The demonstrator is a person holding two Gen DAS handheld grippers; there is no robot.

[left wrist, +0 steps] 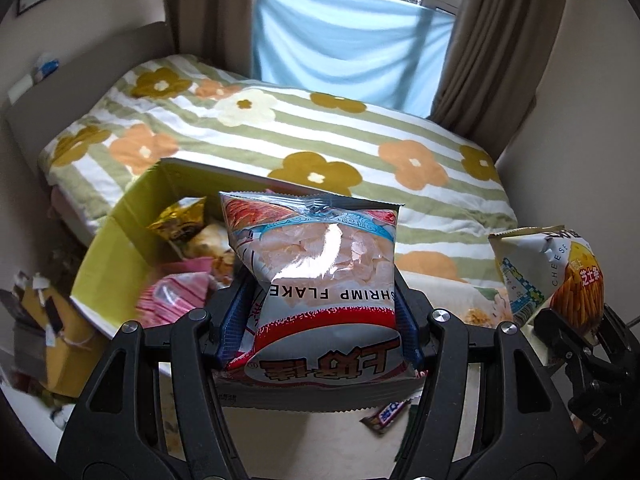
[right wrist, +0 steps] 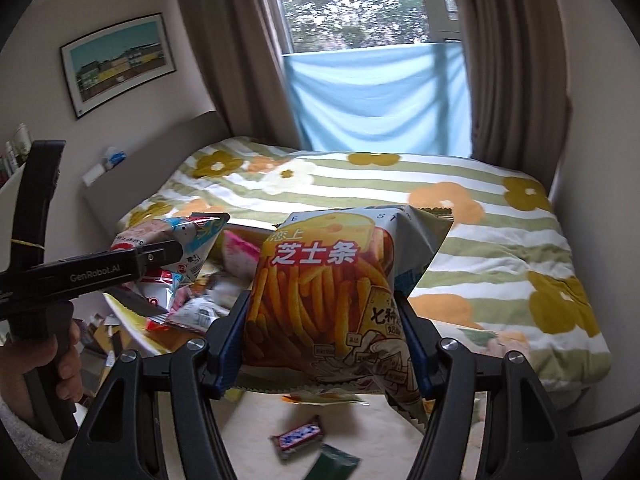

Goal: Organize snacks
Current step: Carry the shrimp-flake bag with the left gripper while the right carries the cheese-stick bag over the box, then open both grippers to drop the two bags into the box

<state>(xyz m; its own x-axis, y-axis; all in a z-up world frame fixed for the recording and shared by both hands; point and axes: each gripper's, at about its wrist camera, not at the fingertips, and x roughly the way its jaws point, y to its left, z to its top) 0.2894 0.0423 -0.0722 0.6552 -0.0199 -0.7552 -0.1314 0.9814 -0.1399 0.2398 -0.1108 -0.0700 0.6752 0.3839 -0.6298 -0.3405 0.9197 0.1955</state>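
Starting from the left side, the yellow-green box (left wrist: 116, 248) stands open on the floor against the bed (left wrist: 280, 136), and it already holds some snacks: a gold packet (left wrist: 180, 220) and a pink-striped packet (left wrist: 176, 292) lie inside it. The left gripper (left wrist: 320, 320) is closed on the shrimp flake bag (left wrist: 316, 268), with its blue pads pressing the two side edges of the bag near the lower part. The bag stands almost upright between the fingers, with its long axis along the fingers and its print upside down to the camera. The box opening lies just to the left of this bag and a little lower, so I judge that the left gripper is the nearer one to the box and needs only a short move to the left and down before releasing.

More to the right, the right gripper (right wrist: 324, 340) is closed on the cheese stick bag (right wrist: 336, 292), also held upright by its sides. From this gripper the box lies to the left, beyond the left gripper, so it is well farther away and its path is blocked at present.

On the floor below both grippers lie a small chocolate bar (right wrist: 298, 436) and a dark green packet (right wrist: 334, 464), not yet picked up.
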